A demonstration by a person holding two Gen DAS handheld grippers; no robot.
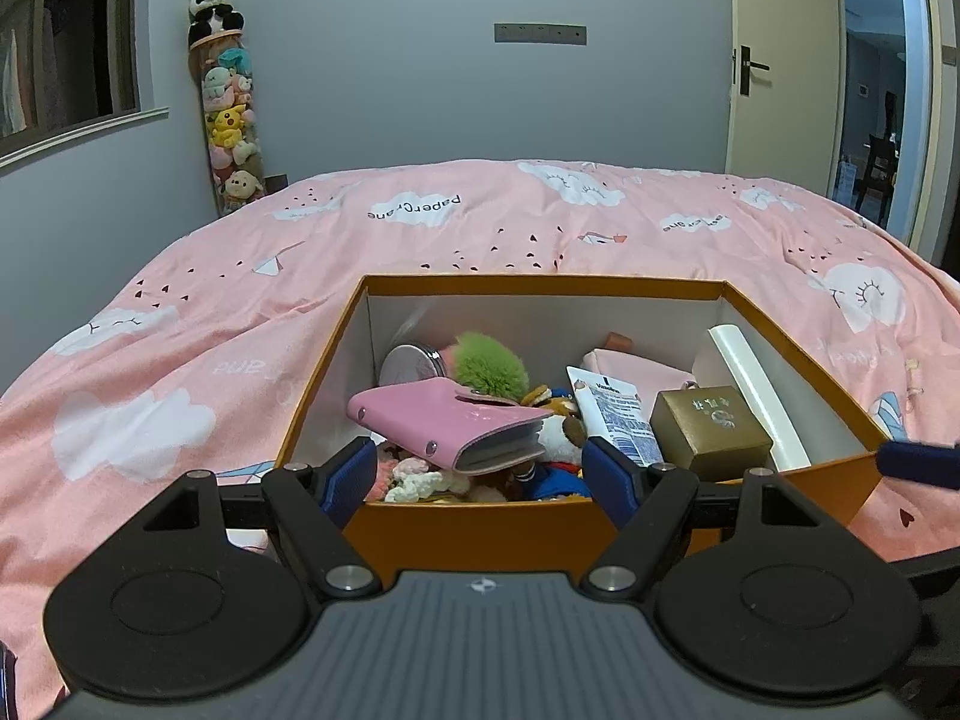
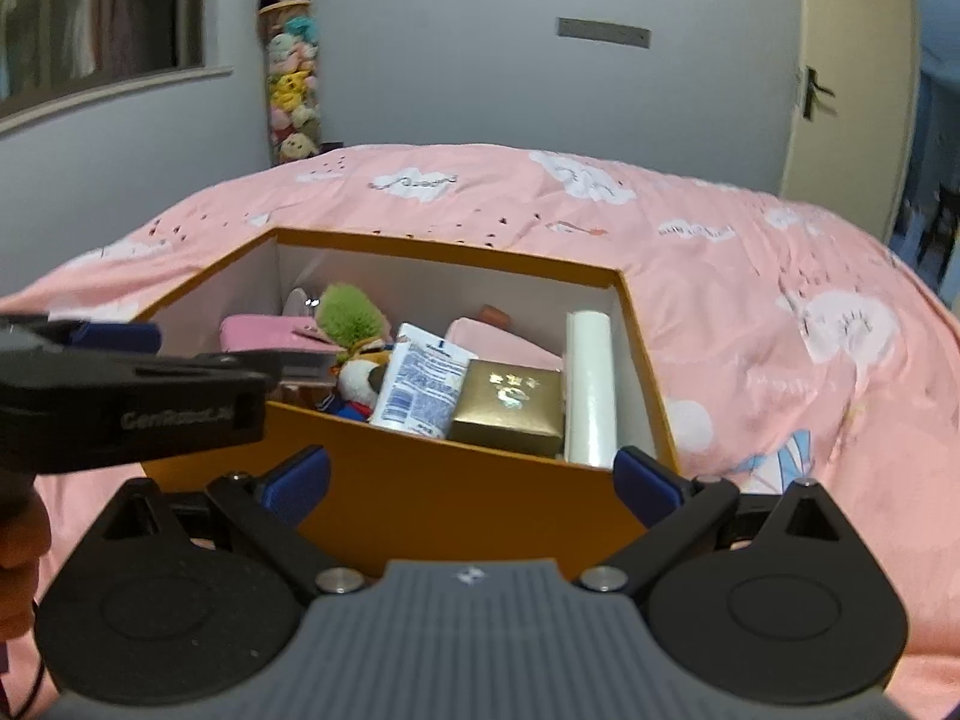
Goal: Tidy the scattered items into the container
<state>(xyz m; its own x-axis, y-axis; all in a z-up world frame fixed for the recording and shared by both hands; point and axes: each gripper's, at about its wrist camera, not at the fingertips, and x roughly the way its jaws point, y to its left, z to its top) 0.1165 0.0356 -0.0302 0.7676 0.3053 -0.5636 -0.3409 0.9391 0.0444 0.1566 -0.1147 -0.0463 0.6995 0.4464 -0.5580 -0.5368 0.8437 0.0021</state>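
Both jaws spread, empty. Pink wallet (image 1: 450, 426) perched atop heaped orange box (image 1: 468, 525); liable to slide if nudged.

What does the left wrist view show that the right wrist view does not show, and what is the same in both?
Only the left wrist view shows the crocheted toys low at the near wall of the orange box, and the open doorway at the right.

Only the right wrist view shows the whole body of the left gripper from the side, beside the box.

Both show the pink wallet, the green pompom, the Vaseline tube, the gold box, the white roll and the pink duvet. Both grippers are open and empty.
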